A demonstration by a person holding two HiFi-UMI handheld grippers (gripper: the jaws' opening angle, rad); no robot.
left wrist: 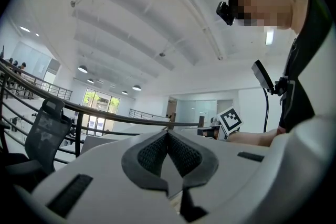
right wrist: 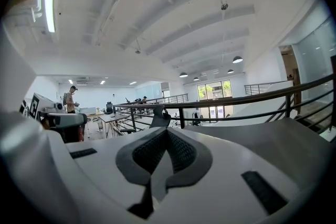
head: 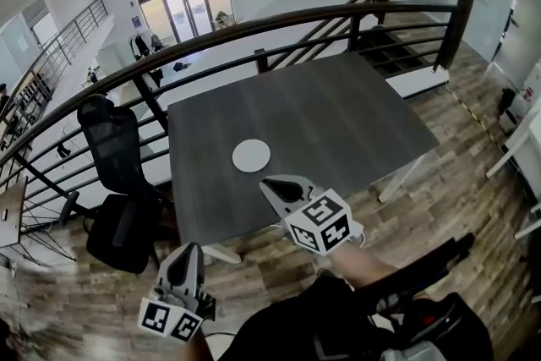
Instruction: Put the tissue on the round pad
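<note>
Left gripper: jaws together, empty, low beside the table.
Right gripper: jaws together, empty, over the table's near edge.
Round pad: flat on the table, just beyond the right gripper; it looks light, so avoid pushing it.
Tissue: shows in no view.

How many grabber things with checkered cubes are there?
2. The left gripper is by the table's near left corner; the right gripper is over the table, just short of the round pad. None looks hidden.
</note>
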